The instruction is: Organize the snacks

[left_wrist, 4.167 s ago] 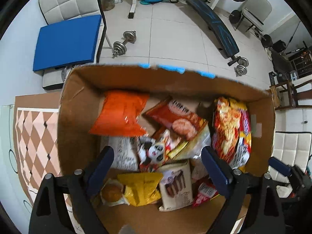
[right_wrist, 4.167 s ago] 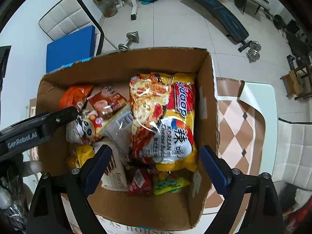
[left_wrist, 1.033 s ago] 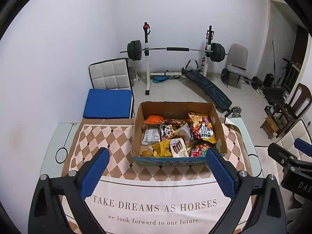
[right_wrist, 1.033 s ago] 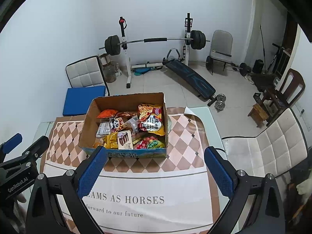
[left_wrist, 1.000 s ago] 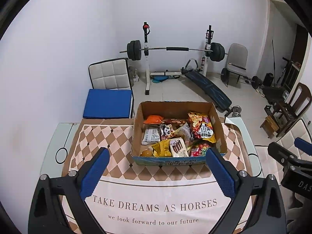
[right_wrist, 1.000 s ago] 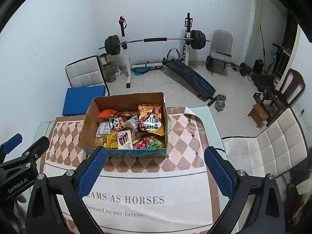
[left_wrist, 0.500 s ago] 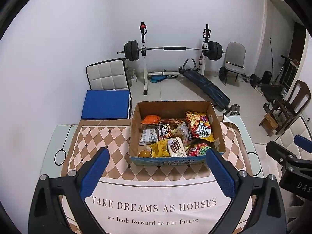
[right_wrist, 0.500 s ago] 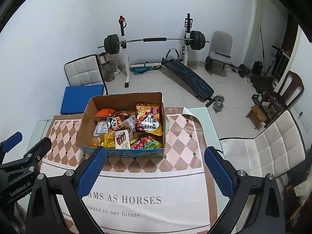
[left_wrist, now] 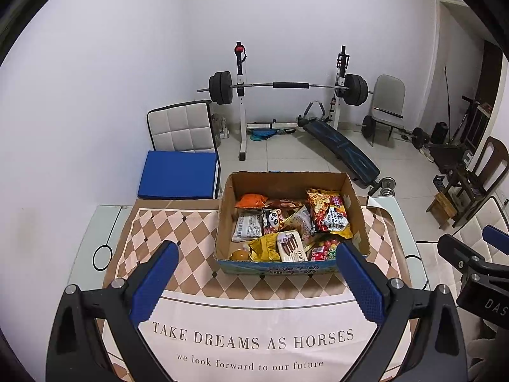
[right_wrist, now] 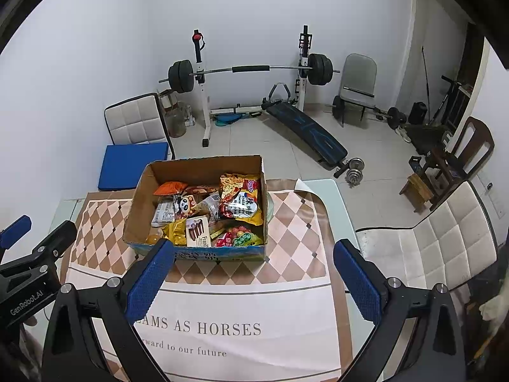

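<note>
- White walls and a pale tiled floor fill the background of our left wrist view, with a barbell rack [left_wrist: 288, 86] against the far wall and a blue cushion [left_wrist: 178, 175] on a chair just beyond the table's far edge.
- We see a checked tablecloth [left_wrist: 159, 232] over the table, its near part printed with "TAKE DREAMS AS HORSES".
- We find the cardboard box [left_wrist: 358, 219] on the cloth, toward the table's far edge, right of the middle, open at the top.
- Inside it lie the snacks: an orange bag [left_wrist: 251, 200] at the far left corner, a noodle packet [left_wrist: 329, 215] along the right wall, a yellow bag [left_wrist: 265, 246] near the front wall.
- Our left gripper [left_wrist: 256, 281] hovers over the near part of the cloth, fingers wide apart and holding nothing.
- From the right wrist view, the box [right_wrist: 140, 197] sits toward the far left of the cloth, and the noodle packet [right_wrist: 240, 202] rests against its right wall.
- Our right gripper [right_wrist: 253, 281] hangs above the near edge, fingers spread wide, nothing between them.
- We also catch the left gripper at this view's left edge, over the table's left side.
</note>
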A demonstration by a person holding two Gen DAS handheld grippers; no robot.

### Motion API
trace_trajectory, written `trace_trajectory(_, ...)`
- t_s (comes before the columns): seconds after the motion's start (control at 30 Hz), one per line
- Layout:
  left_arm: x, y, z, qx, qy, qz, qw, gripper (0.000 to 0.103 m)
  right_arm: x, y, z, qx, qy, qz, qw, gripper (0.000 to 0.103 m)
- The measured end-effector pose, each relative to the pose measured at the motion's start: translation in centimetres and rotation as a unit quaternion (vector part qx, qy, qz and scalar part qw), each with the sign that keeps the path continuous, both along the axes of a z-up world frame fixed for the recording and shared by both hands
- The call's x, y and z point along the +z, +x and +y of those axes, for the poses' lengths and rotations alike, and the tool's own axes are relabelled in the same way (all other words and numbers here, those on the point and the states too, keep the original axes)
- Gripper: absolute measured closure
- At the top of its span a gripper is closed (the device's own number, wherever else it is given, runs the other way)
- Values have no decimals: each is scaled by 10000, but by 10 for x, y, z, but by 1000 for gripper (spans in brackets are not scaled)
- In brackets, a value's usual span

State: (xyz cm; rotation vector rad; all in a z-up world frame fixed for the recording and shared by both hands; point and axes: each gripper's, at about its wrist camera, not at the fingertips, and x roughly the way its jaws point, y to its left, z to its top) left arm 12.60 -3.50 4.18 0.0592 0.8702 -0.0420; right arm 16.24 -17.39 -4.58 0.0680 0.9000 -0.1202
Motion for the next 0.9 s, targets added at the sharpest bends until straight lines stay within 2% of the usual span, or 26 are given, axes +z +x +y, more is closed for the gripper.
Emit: trace_trajectory(0.9,2,-4,-1,-5,-3,-18,10000,2,6,-3,1,-17,23,-20,10000,1)
